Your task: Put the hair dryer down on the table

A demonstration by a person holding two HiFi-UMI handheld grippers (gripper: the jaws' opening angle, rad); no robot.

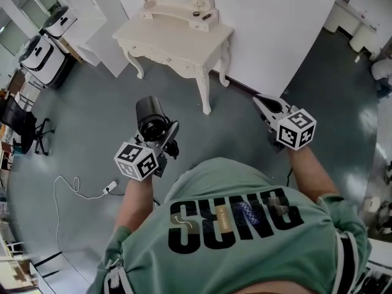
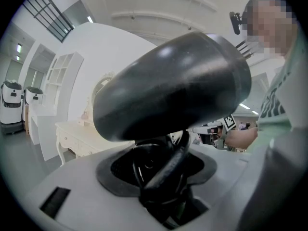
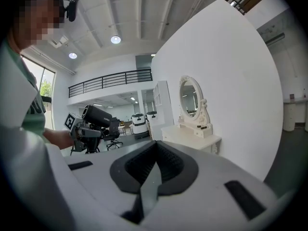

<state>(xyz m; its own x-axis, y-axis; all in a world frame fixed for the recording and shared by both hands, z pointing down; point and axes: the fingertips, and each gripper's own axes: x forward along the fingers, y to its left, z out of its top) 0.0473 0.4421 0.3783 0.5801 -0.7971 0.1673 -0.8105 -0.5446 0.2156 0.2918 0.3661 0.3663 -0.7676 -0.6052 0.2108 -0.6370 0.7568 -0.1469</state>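
Jaws of the left gripper (image 1: 166,139), partly apart, gripped the hair dryer (image 1: 151,115); the right gripper (image 1: 264,106) was closed, empty. Farther off, a white dressing table (image 1: 160,40) stood on grey floor (image 1: 92,133).

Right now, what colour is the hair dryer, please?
The hair dryer is black, clearest in the left gripper view.

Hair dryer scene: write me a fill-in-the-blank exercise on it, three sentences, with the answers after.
1. The left gripper is shut on a ___ hair dryer.
2. The right gripper holds ___.
3. The white dressing table ahead carries an oval ___.
Missing words: black; nothing; mirror.
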